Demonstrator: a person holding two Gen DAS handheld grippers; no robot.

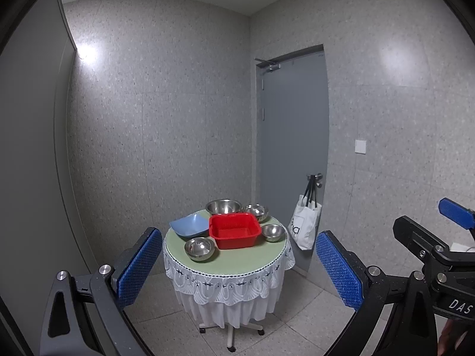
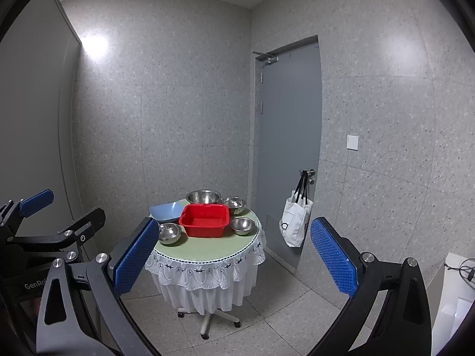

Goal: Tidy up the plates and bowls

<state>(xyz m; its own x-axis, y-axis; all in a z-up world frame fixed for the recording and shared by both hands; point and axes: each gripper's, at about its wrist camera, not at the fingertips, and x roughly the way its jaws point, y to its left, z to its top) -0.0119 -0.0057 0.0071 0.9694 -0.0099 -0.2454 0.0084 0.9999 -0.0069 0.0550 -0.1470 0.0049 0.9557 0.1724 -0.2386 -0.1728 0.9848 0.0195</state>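
currently both the left claw (image 1: 239, 270) and right claw (image 2: 236, 256) are spread wide, empty, well apart from the surface (image 1: 237, 262) carrying red basin (image 1: 234, 231) and steel bowls.

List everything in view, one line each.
Table: 1, round, green top, white lace skirt, room centre.
Basin: 1, red, table centre.
Dish: 1, blue, left of basin.
Steel bowls: 4; two behind basin, one front left, one right.
Door: 1, grey, right wall.
Tote bag: 1, white, hanging from door handle.
Wall switch: 1, white, right of door.
Left gripper: blue pads, open.
Right gripper: blue pads, open.
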